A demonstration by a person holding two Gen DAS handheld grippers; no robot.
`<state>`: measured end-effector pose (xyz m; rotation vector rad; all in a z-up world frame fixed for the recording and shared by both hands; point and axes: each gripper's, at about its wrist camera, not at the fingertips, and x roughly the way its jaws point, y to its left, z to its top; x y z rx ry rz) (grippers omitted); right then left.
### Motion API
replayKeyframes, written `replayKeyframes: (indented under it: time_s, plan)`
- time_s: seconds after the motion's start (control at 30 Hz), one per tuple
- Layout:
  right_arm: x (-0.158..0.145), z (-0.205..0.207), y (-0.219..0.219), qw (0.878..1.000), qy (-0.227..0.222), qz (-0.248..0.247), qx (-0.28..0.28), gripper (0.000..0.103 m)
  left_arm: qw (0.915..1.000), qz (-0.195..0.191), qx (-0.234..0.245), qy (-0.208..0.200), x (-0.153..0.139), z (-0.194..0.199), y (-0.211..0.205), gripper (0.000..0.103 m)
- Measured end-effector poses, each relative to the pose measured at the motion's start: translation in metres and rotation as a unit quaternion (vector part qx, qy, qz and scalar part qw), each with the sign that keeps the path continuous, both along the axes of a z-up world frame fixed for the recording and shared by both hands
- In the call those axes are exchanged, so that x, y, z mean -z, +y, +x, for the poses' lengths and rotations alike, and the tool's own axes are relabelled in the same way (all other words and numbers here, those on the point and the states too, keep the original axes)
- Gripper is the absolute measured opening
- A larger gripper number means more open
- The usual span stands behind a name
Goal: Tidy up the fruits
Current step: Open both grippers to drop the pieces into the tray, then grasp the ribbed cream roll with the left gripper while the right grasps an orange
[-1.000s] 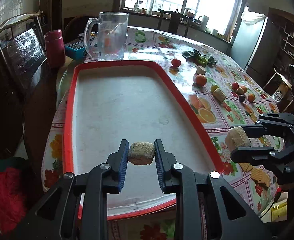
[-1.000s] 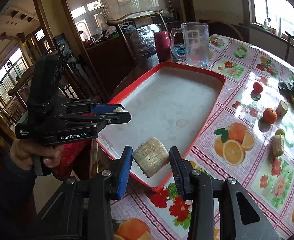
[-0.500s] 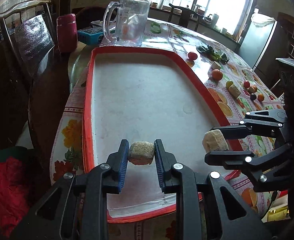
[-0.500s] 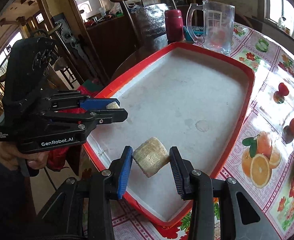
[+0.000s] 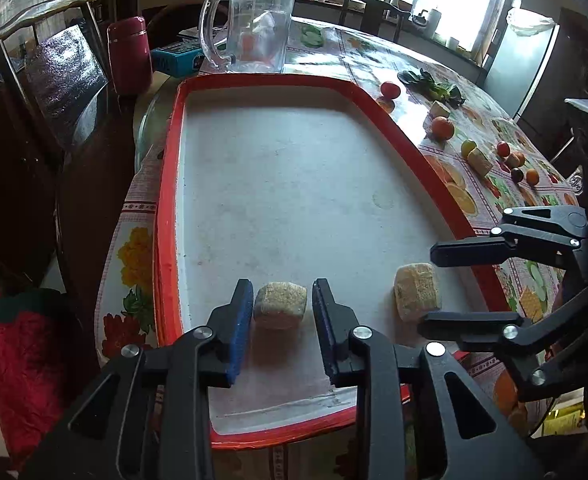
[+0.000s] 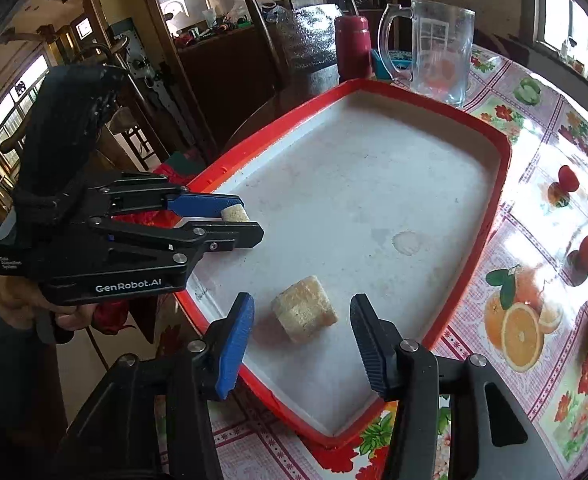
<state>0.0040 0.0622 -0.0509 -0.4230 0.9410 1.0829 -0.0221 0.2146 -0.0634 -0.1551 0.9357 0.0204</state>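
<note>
Red-rimmed tray (image 5: 166, 184) holds two tan chunks; left gripper (image 5: 282, 316) fingers parted around one (image 5: 280, 305), right gripper (image 6: 302, 332) fingers wide apart around other (image 6: 304, 314).

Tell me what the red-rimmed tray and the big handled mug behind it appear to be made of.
Tray: likely plastic, with a glossy red rim and a matte, scuffed, stained white floor. Mug: clear glass or possibly acrylic; the table and objects behind show through it, and its thick handle catches highlights.
</note>
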Motion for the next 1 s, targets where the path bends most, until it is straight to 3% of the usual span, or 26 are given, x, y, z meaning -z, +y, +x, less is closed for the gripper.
replayKeyframes:
  time_s: [0.2, 0.4, 0.53, 1.0]
  plan:
    - [-0.018, 0.003, -0.045, 0.999, 0.001, 0.035, 0.034, 0.052, 0.9999, 0.007, 0.005, -0.01, -0.011, -0.002, -0.009, 0.033]
    - [-0.02, 0.021, -0.109, 0.993, 0.005, 0.044, 0.11, 0.052, 0.9993, 0.003, 0.027, -0.027, -0.03, 0.005, -0.029, 0.033]
    - [-0.016, 0.035, -0.153, 0.985, 0.014, 0.044, 0.164, 0.052, 0.9981, 0.003, 0.051, -0.033, -0.036, 0.015, -0.053, 0.037]
    - [-0.012, 0.065, -0.274, 0.952, 0.002, 0.055, 0.301, 0.052, 0.9888, -0.005, 0.146, -0.032, -0.05, 0.061, -0.154, 0.037]
